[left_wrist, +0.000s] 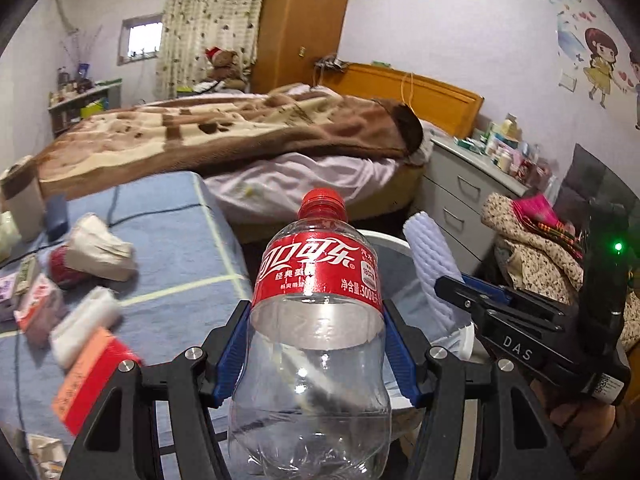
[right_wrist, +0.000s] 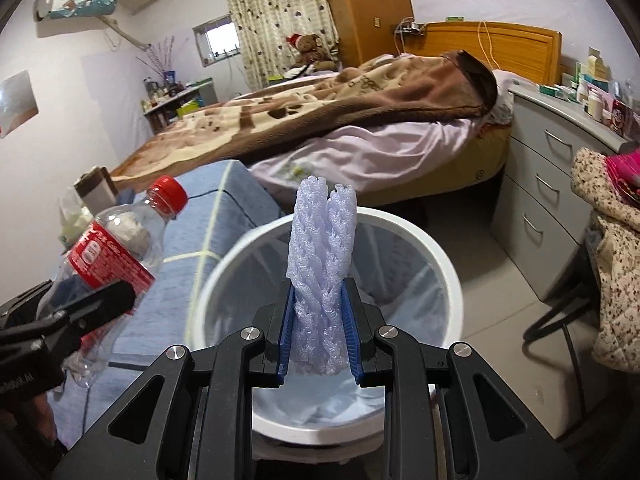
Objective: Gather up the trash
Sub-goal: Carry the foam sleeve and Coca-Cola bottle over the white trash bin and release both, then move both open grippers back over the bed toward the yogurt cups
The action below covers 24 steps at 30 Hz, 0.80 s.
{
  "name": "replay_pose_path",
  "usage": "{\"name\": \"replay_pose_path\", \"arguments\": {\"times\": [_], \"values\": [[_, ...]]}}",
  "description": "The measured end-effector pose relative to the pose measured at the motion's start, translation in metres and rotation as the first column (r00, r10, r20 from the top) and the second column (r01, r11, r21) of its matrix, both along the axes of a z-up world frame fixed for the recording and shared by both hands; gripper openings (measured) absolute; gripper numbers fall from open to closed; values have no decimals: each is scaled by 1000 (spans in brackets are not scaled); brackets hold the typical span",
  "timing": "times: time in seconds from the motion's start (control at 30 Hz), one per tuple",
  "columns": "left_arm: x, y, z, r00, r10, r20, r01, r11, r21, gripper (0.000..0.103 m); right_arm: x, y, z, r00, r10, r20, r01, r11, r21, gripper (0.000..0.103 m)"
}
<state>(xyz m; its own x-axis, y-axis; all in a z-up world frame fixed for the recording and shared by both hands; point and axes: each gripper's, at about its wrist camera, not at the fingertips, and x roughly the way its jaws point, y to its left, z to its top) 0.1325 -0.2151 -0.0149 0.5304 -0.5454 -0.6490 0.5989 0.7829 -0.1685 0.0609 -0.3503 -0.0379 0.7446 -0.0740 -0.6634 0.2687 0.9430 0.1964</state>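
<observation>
Drop-off step. The left gripper (left_wrist: 316, 340) has its jaws clamped on the empty bottle (left_wrist: 316, 320); the right gripper (right_wrist: 319, 328) clamps the foam sleeve (right_wrist: 322, 272) above the bin (right_wrist: 448, 264). The bottle sits at nine o'clock of the bin. Next: centre each item over the opening, then part the jaws.

A bed (right_wrist: 360, 148) fills the middle of the room, a brown patterned blanket (right_wrist: 320, 108) spread over a lilac sheet (right_wrist: 380, 164), its wooden headboard (right_wrist: 500, 46) against the far wall. A teddy bear (right_wrist: 306, 48) in a red hat sits at the bed's far edge, before flowered curtains (right_wrist: 276, 16) and a wooden wardrobe (right_wrist: 360, 4). Boxes and bottles crowd the top of a grey drawer chest (right_wrist: 552, 184) at the bed's right side. Cartoon stickers (left_wrist: 600, 64) dot the right wall.
</observation>
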Motion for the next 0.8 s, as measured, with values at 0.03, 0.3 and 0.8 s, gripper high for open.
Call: {"name": "replay_pose_path", "arguments": {"times": [0.03,0.3,0.8], "values": [[0,-5,-2,1000,-5,-7,5,1000,8,63,-1,-2,-1,1000,-5,-4,5,1000,0,24],[10,-37,-18,999,-26,-35,27,999,27,63,6,-15,-11,998,-16,-65,14,999,-32,25],[13,-23,-10,1000,12,-8,-12,1000,21,74,5,-16,-13,995,-33,-90,28,998,-54,55]]}}
